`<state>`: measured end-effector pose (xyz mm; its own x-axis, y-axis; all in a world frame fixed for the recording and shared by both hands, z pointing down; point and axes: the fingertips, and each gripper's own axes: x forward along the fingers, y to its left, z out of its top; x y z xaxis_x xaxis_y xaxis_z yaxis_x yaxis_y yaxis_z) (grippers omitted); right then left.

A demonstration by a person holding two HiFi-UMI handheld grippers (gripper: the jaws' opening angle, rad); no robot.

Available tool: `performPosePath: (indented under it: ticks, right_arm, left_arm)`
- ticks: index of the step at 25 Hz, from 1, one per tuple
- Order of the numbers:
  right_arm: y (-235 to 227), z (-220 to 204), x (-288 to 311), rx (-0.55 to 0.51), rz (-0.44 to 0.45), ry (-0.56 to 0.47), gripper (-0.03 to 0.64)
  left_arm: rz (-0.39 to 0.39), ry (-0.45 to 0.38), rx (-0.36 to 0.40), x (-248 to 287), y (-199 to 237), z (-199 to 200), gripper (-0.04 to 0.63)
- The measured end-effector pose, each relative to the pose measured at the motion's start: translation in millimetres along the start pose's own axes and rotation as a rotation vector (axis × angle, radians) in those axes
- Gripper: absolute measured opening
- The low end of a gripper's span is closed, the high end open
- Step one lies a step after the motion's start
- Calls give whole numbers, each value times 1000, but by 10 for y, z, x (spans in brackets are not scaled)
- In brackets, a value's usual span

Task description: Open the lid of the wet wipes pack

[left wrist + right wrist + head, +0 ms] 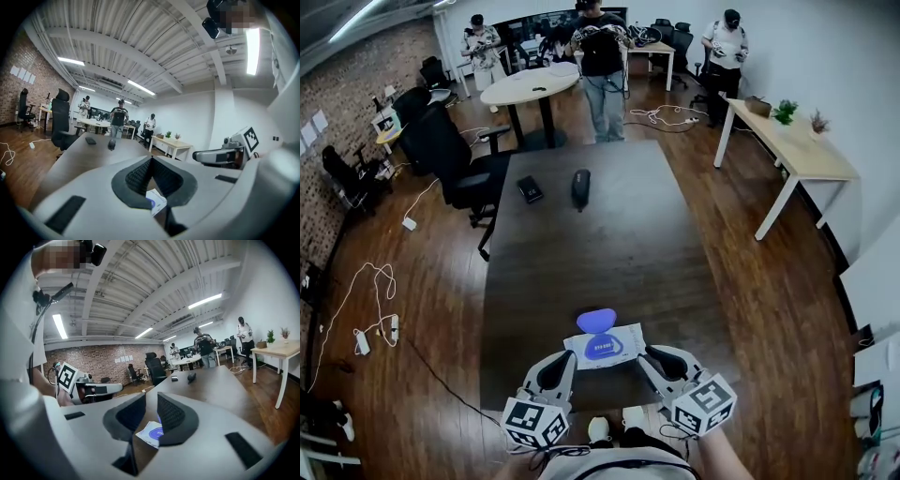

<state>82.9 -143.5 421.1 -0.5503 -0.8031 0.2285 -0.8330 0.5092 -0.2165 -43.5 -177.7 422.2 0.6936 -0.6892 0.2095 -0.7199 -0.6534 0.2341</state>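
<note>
Nearest, the left gripper (pixel 563 366) has its jaws pressed together and the right gripper (pixel 660 362) has them slightly parted (both empty). The wet wipes pack (pixel 606 348) lies crosswise on the worktop (pixel 581 253) just ahead, midway between them. Its blue lid (pixel 596 321) is already flipped up on the far side.

This is an open-plan office. A long dark table (pixel 581 253) stands in the middle of a wood floor (pixel 750 281), with a round white table (pixel 530 86) and more desks (pixel 652 49) behind it. Black swivel chairs (pixel 441 150) stand along the left side, near a brick wall (pixel 347 84) with papers (pixel 22 73) pinned on it. A light wooden desk (pixel 797 155) on the right carries potted plants (pixel 785 112). Cables (pixel 370 281) trail across the floor. Strip lights (pixel 140 87) hang under a ribbed white ceiling (pixel 117 37). Several people (pixel 602 66) stand at the far end.
</note>
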Motion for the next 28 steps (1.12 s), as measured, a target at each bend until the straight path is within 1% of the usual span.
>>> performPosePath:
  ticks: [3, 10, 20, 28]
  right_arm:
    - [29, 63, -112, -3, -34, -34, 6]
    - [236, 97, -241, -45, -69, -45, 6]
    - [546, -47, -460, -67, -147, -44, 6]
    - [759, -36, -804, -99, -140, -65, 6]
  left_arm:
    - [-1, -11, 4, -72, -28, 23, 2]
    - [-24, -26, 3, -267, -65, 12, 2]
    - [-71, -38, 0, -509, -10, -75, 2]
    - [-59, -69, 11, -793, -263, -43, 2]
